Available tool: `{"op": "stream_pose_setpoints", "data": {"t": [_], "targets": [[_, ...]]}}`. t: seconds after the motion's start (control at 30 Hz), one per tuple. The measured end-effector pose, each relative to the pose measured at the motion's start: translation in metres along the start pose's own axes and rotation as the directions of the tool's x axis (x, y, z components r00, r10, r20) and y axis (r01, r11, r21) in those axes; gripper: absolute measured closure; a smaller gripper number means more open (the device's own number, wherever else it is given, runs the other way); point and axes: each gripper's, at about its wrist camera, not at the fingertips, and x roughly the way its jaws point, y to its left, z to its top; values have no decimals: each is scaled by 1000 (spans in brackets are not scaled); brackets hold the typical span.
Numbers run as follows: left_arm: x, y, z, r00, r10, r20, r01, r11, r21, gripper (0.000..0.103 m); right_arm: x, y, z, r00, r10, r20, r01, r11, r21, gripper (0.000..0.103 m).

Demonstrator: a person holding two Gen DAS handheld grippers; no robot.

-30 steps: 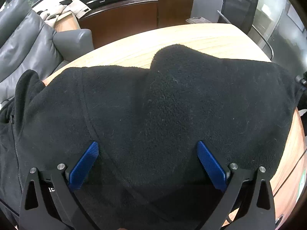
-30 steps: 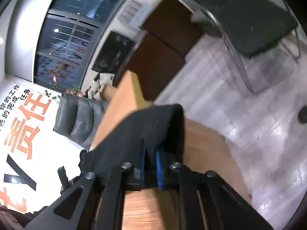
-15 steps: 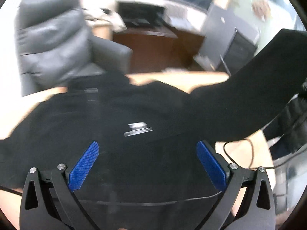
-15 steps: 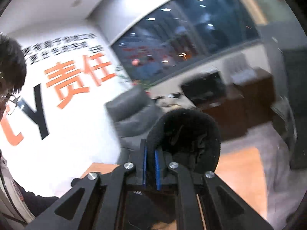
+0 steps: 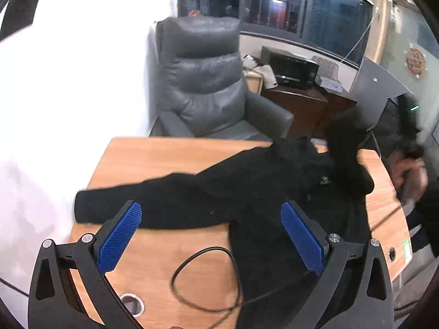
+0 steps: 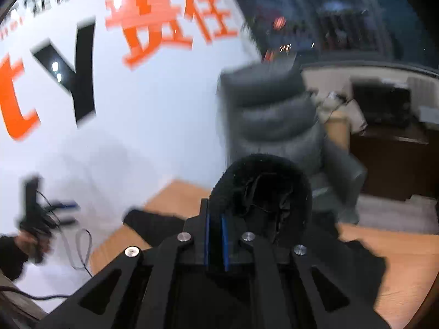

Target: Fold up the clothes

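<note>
A black fleece jacket (image 5: 247,197) lies spread across the wooden table (image 5: 153,159), one sleeve stretched toward the left. My left gripper (image 5: 211,235) is open and empty, held above the near part of the jacket. My right gripper (image 6: 215,240) is shut on a bunched end of the jacket (image 6: 263,189) and holds it up above the table. In the left wrist view that lifted part (image 5: 345,139) rises at the table's far right, by the hand holding the right gripper (image 5: 408,170).
A black cable (image 5: 203,279) loops on the table's near side, by a round cable port (image 5: 131,304). A grey leather armchair (image 5: 208,87) stands behind the table. A dark cabinet with a microwave (image 5: 293,68) is at the back right. A white wall is left.
My left gripper has pulled up and back from the jacket, so the whole table now shows. My right gripper has lifted its jacket end and swung toward the wall and armchair.
</note>
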Motion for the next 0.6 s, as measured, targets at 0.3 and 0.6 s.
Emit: {"op": "stream_pose_setpoints", "data": {"t": [0.3,0.6], "targets": [[57,10,-46,987,-153,-56,152,988,-24,0,204,20,-126,951,-36,-306,25,999,-39,96],[77,-84,15,964,-264,-26,265,950,163,0,152,35,-133,967,-27,-252,7,997,-81,28]]}}
